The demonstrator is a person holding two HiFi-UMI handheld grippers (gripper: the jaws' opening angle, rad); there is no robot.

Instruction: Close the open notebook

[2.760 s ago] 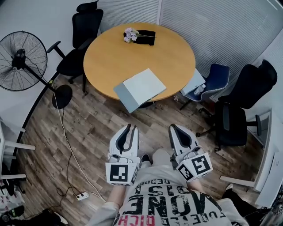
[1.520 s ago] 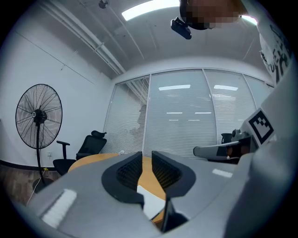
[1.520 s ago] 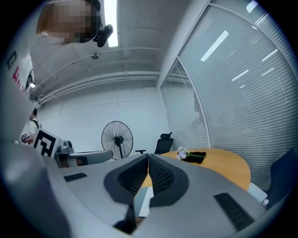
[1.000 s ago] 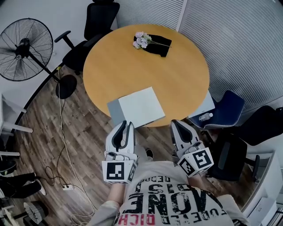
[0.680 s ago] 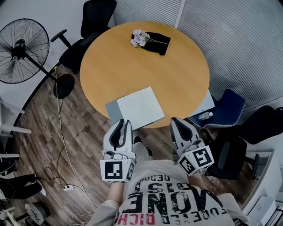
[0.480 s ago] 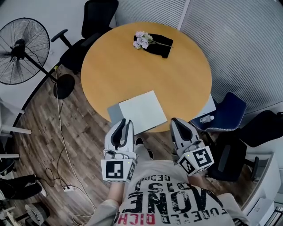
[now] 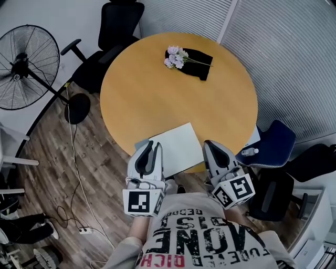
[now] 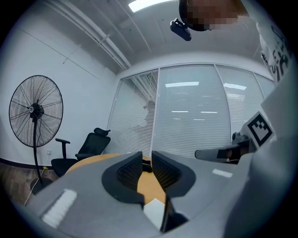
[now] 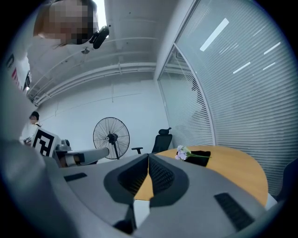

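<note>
Open white-paged, grey-covered notebook (image 7: 179,145) lies on round wooden table (image 7: 157,89), long axis slanting along near edge. My left gripper (image 8: 146,163): jaws partly apart, empty. My right gripper (image 9: 148,159): jaws together, empty.

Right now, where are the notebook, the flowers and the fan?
notebook (image 7: 177,148), head view, white page.
flowers (image 7: 174,57), head view, the blossoms.
fan (image 7: 22,66), head view, its hub.

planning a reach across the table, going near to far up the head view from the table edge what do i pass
notebook → bare tabletop → flowers → window blinds
</note>
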